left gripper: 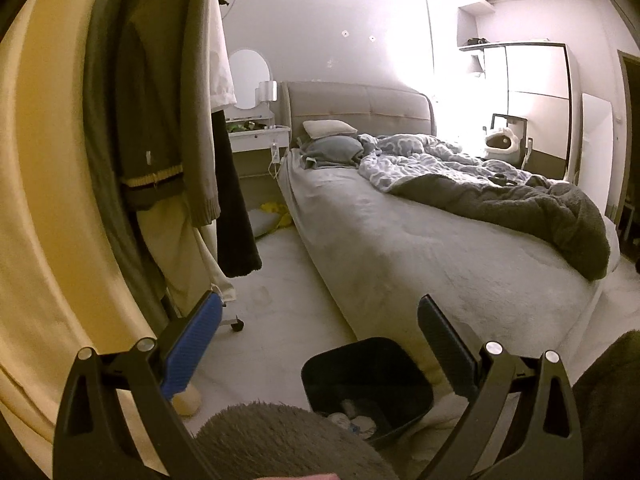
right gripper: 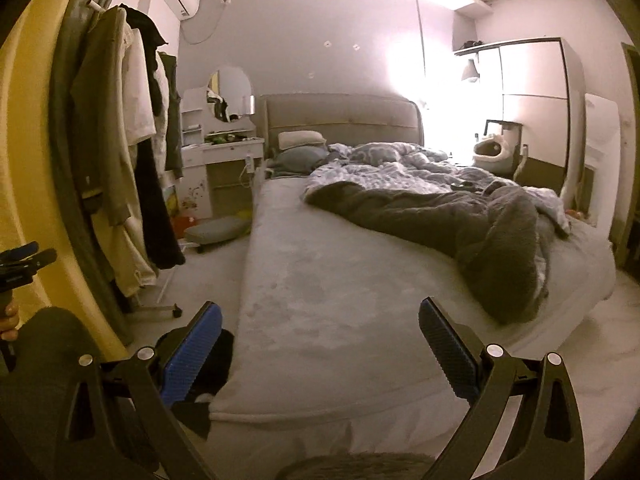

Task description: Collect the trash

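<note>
Black plastic marks the bin (left gripper: 368, 384) in the left wrist view, standing on the pale floor (left gripper: 280, 280) at the near corner of the bed (left gripper: 400, 248). Pale crumpled scraps (left gripper: 356, 416) already lie in its bottom, so some collecting looks done. The left tool (left gripper: 320, 344) hangs above it with its pads wide apart and nothing between them — the bin sits just below and between the two fingers, slightly to the right. A yellowish lump near the left finger may be a slipper; I cannot tell. Hanging clothes (left gripper: 168, 128) fill the left side.

From the right wrist view, the right tool (right gripper: 320, 344) is likewise spread wide and empty, pointing out over the grey bed cover. No clear piece of rubbish lies between its fingers. Far left, by the dressing table (right gripper: 224, 152), some red and yellow bits (right gripper: 188, 222) lie on the floor — possibly what is left to gather, well apart from both tools.
</note>
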`<state>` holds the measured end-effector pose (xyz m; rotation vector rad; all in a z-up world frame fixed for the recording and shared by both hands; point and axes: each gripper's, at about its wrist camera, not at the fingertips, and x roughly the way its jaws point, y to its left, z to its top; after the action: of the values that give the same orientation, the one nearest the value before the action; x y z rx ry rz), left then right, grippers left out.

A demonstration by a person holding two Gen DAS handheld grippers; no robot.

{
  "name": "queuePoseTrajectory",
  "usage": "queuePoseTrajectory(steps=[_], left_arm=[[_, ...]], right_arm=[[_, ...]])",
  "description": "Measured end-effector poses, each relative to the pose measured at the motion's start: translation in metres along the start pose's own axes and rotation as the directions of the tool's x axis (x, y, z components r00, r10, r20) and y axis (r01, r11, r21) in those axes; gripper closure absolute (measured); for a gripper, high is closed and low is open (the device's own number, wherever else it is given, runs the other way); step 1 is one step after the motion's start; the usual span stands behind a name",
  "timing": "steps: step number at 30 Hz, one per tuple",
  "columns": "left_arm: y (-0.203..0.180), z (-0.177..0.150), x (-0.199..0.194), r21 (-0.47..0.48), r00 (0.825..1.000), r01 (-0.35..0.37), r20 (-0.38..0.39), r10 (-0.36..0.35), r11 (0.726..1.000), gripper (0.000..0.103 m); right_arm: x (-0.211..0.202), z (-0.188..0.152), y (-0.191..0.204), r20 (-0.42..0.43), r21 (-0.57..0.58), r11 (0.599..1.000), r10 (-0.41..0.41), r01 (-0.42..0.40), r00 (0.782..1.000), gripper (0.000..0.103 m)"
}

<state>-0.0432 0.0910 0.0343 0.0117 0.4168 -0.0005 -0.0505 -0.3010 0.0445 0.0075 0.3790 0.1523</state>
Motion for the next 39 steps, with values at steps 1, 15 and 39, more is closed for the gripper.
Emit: queuePoseTrajectory(steps=[1,15,39], left_arm=[[0.0002,-0.0002,0.0005,-0.002,1.0,0.001,-0.002,-0.001,1.0,0.003],[-0.0049,-0.0038,0.0062,0.011,0.999,0.009,-0.032,-0.009,1.0,0.003],[0.0013,-0.0048,0.0095,-0.021,0.999,0.018,-0.043,-0.019,1.0,0.003]], right_arm=[[0.0003,-0.0002,0.0004,-0.004,0.003,1.0,0.012,-0.011,1.0,0.003],[0.0046,0.0012,0.0024,-0.025,0.014,0.999,0.045,-0.045,0.999,0.003],[0.0055,0.0024,0.0057,-0.033,0.002,0.999,0.041,-0.041,0.999,0.003]])
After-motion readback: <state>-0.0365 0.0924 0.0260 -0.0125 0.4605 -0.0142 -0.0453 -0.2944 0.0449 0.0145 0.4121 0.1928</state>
